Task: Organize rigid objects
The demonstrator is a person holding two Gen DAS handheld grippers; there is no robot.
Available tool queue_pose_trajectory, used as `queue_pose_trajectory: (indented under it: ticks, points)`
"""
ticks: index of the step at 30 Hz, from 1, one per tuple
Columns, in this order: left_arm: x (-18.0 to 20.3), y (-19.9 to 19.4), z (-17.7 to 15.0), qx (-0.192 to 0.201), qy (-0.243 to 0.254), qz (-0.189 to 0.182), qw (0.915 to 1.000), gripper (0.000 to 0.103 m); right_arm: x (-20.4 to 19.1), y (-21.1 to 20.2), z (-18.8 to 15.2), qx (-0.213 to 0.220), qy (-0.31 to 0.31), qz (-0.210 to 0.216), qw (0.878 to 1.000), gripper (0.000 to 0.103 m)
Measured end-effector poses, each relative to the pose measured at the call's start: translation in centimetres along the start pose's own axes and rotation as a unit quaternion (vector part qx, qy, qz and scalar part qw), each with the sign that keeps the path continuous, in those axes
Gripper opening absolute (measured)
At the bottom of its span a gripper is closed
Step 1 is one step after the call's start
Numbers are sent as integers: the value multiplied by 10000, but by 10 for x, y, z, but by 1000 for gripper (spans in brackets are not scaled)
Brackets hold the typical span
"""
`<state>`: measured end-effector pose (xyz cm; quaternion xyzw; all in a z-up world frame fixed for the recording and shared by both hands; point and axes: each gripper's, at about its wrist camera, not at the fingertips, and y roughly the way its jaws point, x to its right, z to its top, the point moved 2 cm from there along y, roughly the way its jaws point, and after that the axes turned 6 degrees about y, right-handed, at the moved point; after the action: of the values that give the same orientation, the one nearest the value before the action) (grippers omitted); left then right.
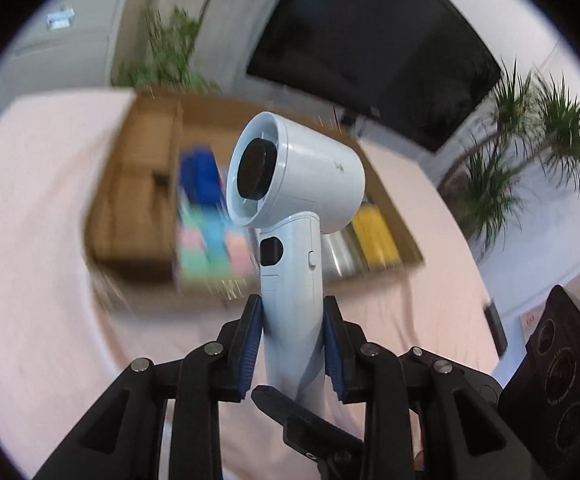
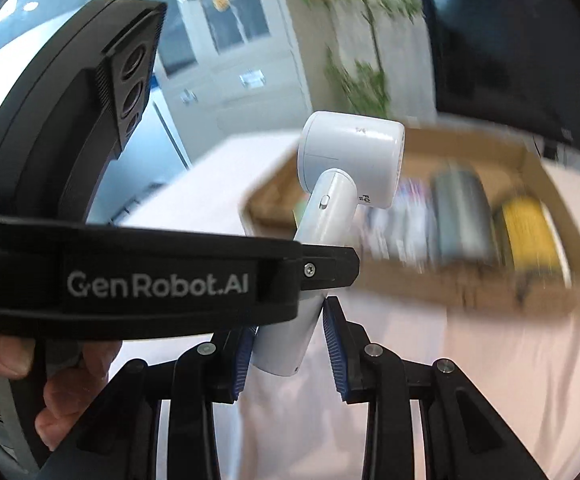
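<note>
A white hair dryer [image 1: 294,184] with a round head and a straight handle is held upright in the air. My left gripper [image 1: 292,336] is shut on its handle, both blue pads pressing it. In the right wrist view the hair dryer [image 2: 330,184] leans to the right; its handle end sits between my right gripper's [image 2: 290,340] blue pads. The left pad touches it and the right pad [image 2: 336,344] stands a little apart. The left gripper's black body [image 2: 129,276] crosses in front.
A shallow cardboard box [image 1: 129,200] lies on the pink cloth [image 1: 29,260] behind the dryer. It holds blue and pastel blocks [image 1: 201,220], a silver cylinder [image 2: 462,216] and a yellow item [image 2: 530,232]. A dark screen [image 1: 374,48] and plants [image 1: 530,160] stand behind.
</note>
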<state>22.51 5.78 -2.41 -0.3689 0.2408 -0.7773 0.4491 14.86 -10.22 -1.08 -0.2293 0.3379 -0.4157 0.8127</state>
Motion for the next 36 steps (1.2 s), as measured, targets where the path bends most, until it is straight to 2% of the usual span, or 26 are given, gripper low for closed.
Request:
queue_pose_trajectory:
  ticks: [3, 6, 10, 13, 17, 23, 27, 30, 32, 33, 34, 35, 36]
  points:
    - [-26, -1, 38, 64, 6, 121, 9999, 28, -3, 18, 45, -3, -85, 138, 9999, 31]
    - [-66, 13, 76, -54, -134, 100, 9998, 28, -3, 56, 88, -217, 8, 228, 9995, 31]
    - [-107, 49, 95, -379, -492, -74, 9980, 29, 0, 122, 126, -731, 291, 287, 9965, 32]
    - [-134, 74, 87, -680, -930, -265, 9930, 29, 9, 156, 127, -1133, 516, 311, 9917, 32]
    - [-150, 97, 67, -922, -1113, -254, 9892, 29, 15, 191, 110, -1461, 604, 296, 9870, 32]
    - [-164, 110, 70, -1024, -1295, -378, 9856, 29, 24, 222, 114, -1642, 790, 187, 9831, 32]
    - [-169, 109, 70, -1063, -1231, -409, 9858, 29, 26, 233, 122, -1703, 857, 178, 9815, 33]
    - [-169, 102, 66, -1075, -1289, -408, 9850, 33, 23, 225, 118, -1733, 942, 316, 9799, 37]
    - [-161, 90, 61, -903, -1102, -188, 9896, 34, 24, 212, 117, -1611, 882, 239, 9827, 51]
    - [-154, 77, 56, -705, -905, -69, 9934, 42, 26, 197, 116, -1414, 846, 149, 9862, 68]
    - [-145, 61, 51, -450, -723, 184, 9962, 48, 27, 183, 115, -1282, 817, 140, 9883, 85]
    - [-136, 45, 47, -200, -538, 535, 9969, 50, 27, 166, 111, -1073, 720, 69, 9916, 89]
    - [-124, 26, 42, 99, -310, 971, 9947, 58, 27, 151, 105, -876, 586, -46, 9944, 95]
